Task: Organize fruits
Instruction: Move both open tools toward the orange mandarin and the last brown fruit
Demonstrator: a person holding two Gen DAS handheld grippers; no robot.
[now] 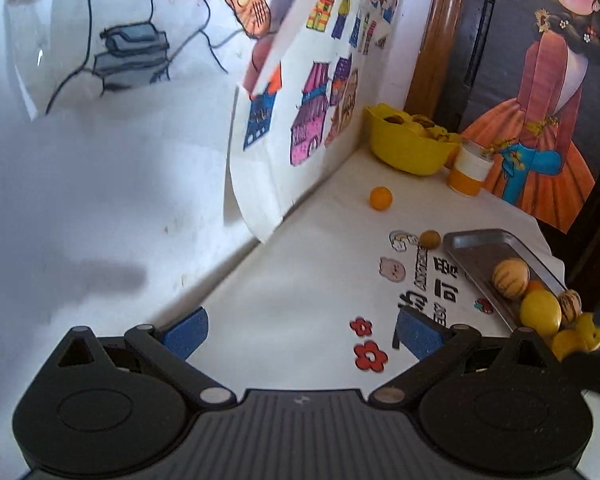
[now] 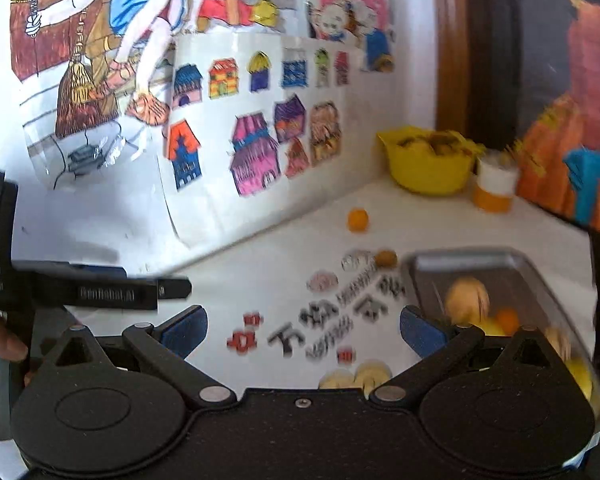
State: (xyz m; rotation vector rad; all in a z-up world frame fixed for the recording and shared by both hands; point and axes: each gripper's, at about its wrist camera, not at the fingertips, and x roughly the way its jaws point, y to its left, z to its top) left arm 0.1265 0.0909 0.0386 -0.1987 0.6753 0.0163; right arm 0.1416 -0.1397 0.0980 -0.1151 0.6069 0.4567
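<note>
A metal tray point(image 1: 476, 240) lies on the white table at the right and holds a striped tan melon point(image 1: 511, 279), a yellow lemon point(image 1: 540, 312) and other yellow fruits. The tray also shows, blurred, in the right wrist view point(image 2: 512, 264). A small orange point(image 1: 381, 198) and a brown round fruit point(image 1: 430, 239) lie loose on the table; both show in the right wrist view too, the orange point(image 2: 358, 219) and the brown fruit point(image 2: 385, 258). My left gripper point(image 1: 302, 330) is open and empty above the table. My right gripper point(image 2: 302, 330) is open and empty; pale yellow fruits point(image 2: 356, 376) lie just under it.
A yellow bowl point(image 1: 408, 152) with fruits stands in the back corner, next to an orange-and-white cup point(image 1: 470, 170). Drawings hang on the wall at the left and a poster leans at the right. The left gripper's body point(image 2: 100, 290) shows at the right view's left edge.
</note>
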